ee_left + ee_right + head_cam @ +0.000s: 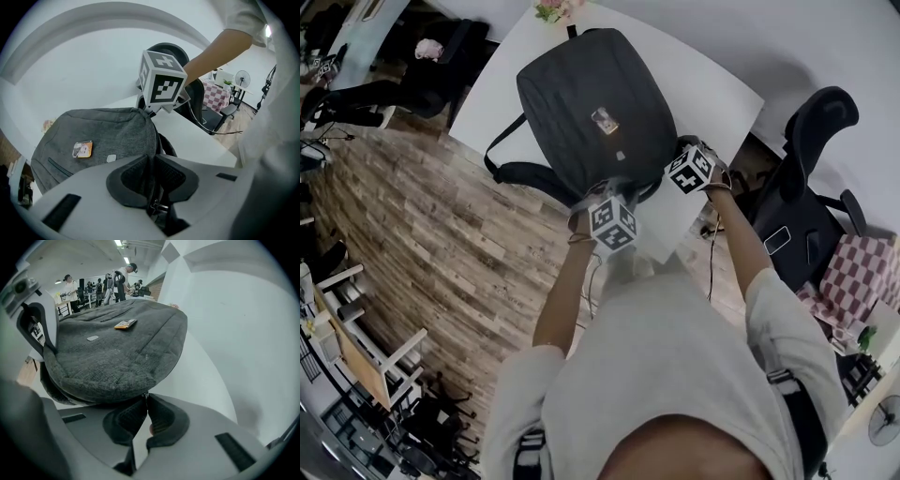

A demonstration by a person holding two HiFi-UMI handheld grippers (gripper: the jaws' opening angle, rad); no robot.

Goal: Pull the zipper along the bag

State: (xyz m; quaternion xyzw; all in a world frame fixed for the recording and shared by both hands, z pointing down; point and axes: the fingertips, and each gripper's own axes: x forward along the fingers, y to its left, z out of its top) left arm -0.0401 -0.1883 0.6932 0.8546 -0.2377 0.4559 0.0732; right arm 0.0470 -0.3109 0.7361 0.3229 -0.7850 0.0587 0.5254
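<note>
The dark grey bag point(581, 103) lies flat on the white table point(717, 89), with a small orange-edged badge point(606, 120) on its upper face. Both grippers work at the bag's near edge, close beside each other. The left gripper point(151, 161) is clamped on a fold of the bag's dark fabric, which fills the gap between its pads. The right gripper point(144, 398) has its pads pressed together on the small metal zipper pull point(145, 393) at the bag's rim. A black office chair point(811, 159) stands beside the table.
</note>
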